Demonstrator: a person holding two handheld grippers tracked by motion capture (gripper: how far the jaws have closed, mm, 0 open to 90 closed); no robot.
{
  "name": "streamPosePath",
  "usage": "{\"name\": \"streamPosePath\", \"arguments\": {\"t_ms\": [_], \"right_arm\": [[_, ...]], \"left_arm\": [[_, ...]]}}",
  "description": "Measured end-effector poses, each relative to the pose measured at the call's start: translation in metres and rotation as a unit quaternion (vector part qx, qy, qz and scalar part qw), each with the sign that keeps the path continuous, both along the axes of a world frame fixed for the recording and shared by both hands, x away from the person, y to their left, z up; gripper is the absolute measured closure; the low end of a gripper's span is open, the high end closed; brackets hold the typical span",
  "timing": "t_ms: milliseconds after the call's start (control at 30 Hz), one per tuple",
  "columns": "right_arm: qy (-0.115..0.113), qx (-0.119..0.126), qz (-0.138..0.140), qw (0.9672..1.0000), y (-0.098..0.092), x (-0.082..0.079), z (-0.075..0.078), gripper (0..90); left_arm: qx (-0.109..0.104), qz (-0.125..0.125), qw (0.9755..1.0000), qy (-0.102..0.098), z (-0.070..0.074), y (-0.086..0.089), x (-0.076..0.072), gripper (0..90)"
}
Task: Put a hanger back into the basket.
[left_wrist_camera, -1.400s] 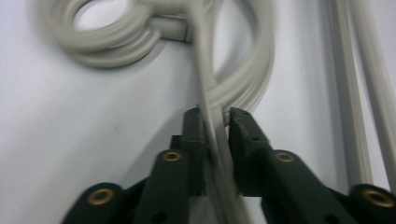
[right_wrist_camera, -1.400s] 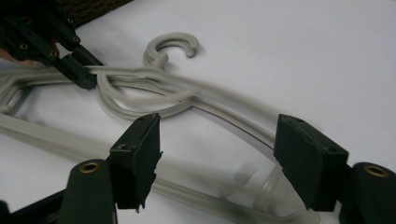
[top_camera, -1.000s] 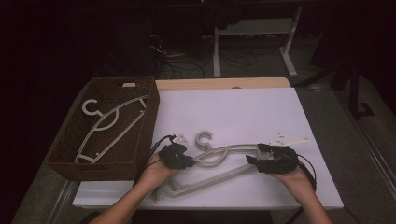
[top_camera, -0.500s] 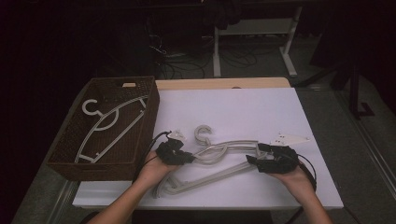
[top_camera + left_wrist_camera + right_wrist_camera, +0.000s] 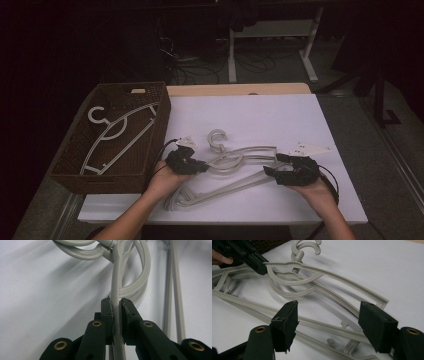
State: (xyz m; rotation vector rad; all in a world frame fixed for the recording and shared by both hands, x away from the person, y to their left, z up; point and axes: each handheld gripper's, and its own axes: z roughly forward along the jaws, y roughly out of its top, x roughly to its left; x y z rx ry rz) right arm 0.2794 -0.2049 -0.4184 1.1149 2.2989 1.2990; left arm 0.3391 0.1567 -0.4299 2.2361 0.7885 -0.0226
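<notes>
Hanger gripped beside the basket

The top hanger is clamped by the left gripper, lying lengthwise away from the basket, hook pointing at the table's far edge; the right gripper is spread open.

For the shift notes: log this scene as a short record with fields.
surface: white table
basket: brown wicker basket at the table's left edge, one pale hanger lying inside
on table: stacked pale hangers, hooks pointing away from the person
left tool: shut on the upper hanger's arm
right tool: open, jaws straddling the stack's lower bars, not pressing them
</notes>
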Motion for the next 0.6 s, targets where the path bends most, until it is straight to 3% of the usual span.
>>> {"name": "streamPosePath", "arguments": {"t_ms": [267,600], "right_arm": [[0.0,-0.001,0.0,1.0,0.0,0.0,0.0,31.4],[0.0,0.001,0.0,1.0,0.0,0.0,0.0,31.4]], "left_arm": [[-0.017,0.012,0.9998,-0.007,0.005,0.004,0.002,82.1],[-0.014,0.019,0.9995,-0.022,0.021,0.003,0.004,82.4]]}}
